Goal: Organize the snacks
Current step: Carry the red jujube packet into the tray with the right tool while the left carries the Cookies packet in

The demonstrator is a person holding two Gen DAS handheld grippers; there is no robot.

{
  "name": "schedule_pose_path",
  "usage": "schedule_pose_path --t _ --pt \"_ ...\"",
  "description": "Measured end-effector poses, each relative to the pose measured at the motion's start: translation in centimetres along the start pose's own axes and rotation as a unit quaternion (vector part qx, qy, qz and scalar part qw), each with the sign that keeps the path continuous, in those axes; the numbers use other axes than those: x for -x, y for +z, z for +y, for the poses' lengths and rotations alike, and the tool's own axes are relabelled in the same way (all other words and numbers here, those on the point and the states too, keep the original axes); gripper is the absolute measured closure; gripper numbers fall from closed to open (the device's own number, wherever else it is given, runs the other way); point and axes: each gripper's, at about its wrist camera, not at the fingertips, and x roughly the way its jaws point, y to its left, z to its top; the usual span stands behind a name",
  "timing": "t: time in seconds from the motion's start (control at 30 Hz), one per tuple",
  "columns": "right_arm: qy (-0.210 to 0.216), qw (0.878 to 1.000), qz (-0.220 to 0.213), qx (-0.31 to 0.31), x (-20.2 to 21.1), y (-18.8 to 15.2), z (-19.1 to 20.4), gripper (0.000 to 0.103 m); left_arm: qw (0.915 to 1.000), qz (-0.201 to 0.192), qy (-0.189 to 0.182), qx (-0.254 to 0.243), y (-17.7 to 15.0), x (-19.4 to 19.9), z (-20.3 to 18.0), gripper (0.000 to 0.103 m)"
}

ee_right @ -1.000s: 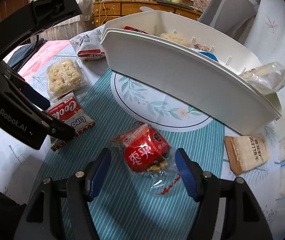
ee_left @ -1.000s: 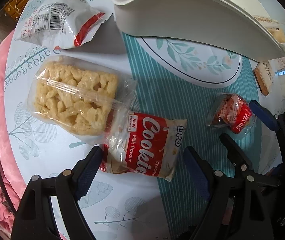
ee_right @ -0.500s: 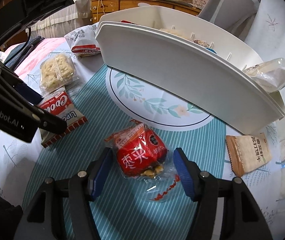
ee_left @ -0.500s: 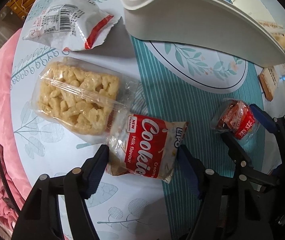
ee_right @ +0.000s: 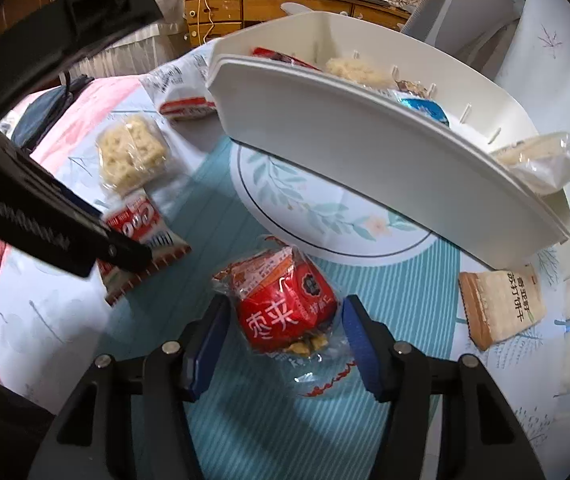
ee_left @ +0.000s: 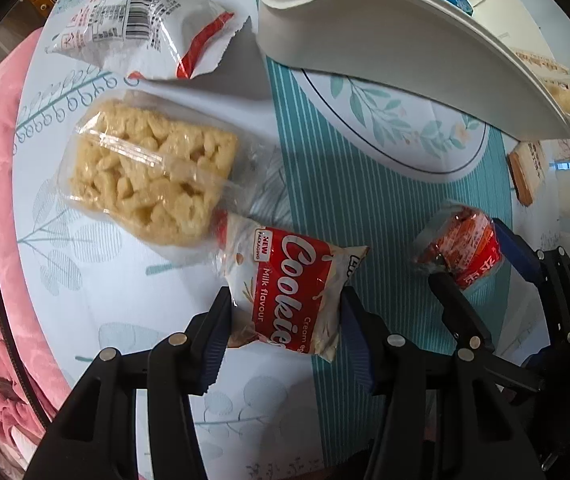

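- Currently, the left gripper is closing on the cookie packet, which lies flat on the table; both blue pads already touch the wrapper's sides near its lower end.
- Risk: the grip sits on one end of a soft, slippery wrapper. If only film is pinched, the packet may slide out or swing down when lifted.
- Risk: the packet's upper corner lies just beside, possibly overlapping, the wrapper of the puffed-rice cake. A lift may drag that cake along.
- The right gripper stands at medium width and is closing slowly around the red date snack; a gap shows between each pad and the bag, so nothing is held yet.
- Risk: the bag's loose clear tail spreads toward the right finger. The pad may catch only this film, giving a weak hold.
- Risk: the two grippers work close together; the left one reaches into the right wrist view. Simultaneous lifts toward the white tray may cause a collision.
- Risk: the tray already holds several snacks, so a careless drop may land outside the intended compartment.
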Motion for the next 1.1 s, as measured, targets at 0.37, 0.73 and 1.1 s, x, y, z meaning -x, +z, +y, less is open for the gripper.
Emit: schedule_pose_path --t 0.37,0.73,1.1 --pt "0.039 0.999 -0.028 0.003 3.4 3.1 1.4 0.045 0.9993 0.021 -0.017 0.027 -2.7 4.6 2.1 0.052" --pt "0.044 0.997 -0.057 0.006 6.5 7.3 0.7 0.045 0.999 -0.043 -0.012 0.002 -0.5 13.4 2.7 0.052" --pt "0.019 0.995 -0.098 -0.012 9.9 11.0 -1.8 0.045 0.9922 -0.119 0.011 -0.035 4.5 20.4 1.5 0.052"
